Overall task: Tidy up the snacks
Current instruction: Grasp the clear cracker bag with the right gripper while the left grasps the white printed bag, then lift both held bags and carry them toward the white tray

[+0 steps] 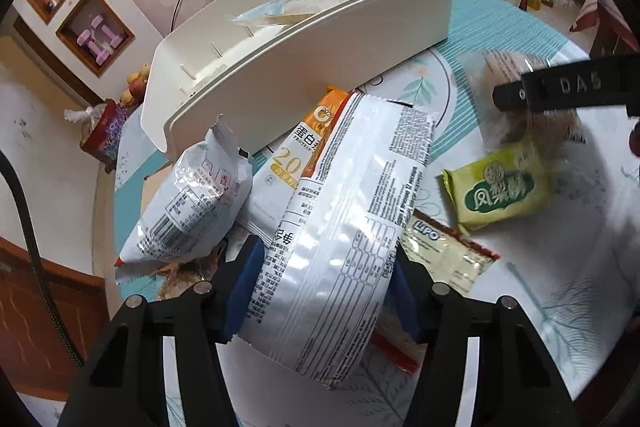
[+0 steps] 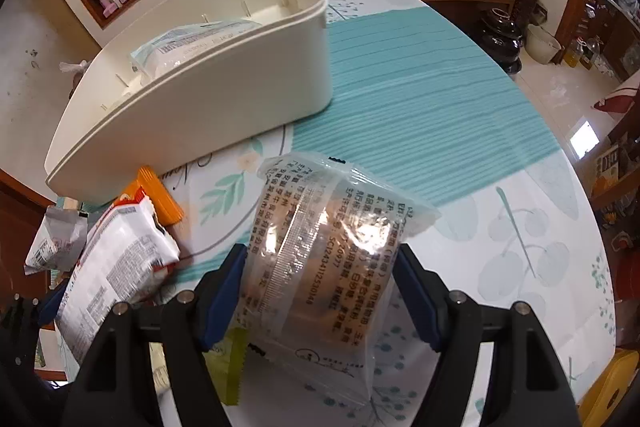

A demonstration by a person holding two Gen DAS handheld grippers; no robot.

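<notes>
1. Left wrist view: blue-padded fingers [image 1: 244,291] of the left gripper [image 1: 320,287] are clamped on a long white snack packet [image 1: 340,227] covered in small print, its far end pointing toward the cream storage bin [image 1: 320,67].
   - Beneath and beside the packet lie an orange-and-white protein bar wrapper [image 1: 296,151], a silvery white pouch [image 1: 192,203] to its left, a Lipo wafer pack [image 1: 444,251] and a green pineapple cake pack [image 1: 500,187] to its right.
   - A pale blue-edged packet [image 1: 288,13] already lies inside the bin.
   - A black finger of the right gripper [image 1: 560,87] crosses the right edge over a clear-wrapped brown pastry [image 1: 532,115].

2. Right wrist view: the right gripper [image 2: 320,291] pinches the clear-wrapped pastry [image 2: 320,267] between its blue pads [image 2: 224,291], held above the patterned tablecloth [image 2: 460,107].
   - The bin [image 2: 200,99] stands at the upper left, with the blue-edged packet [image 2: 192,43] inside.
   - The white snack packet [image 2: 116,275] lies at lower left, the orange wrapper [image 2: 160,199] just behind it and the silvery pouch [image 2: 56,243] at the far left.
   - A green wrapper edge [image 2: 232,367] shows under the pastry.
</notes>
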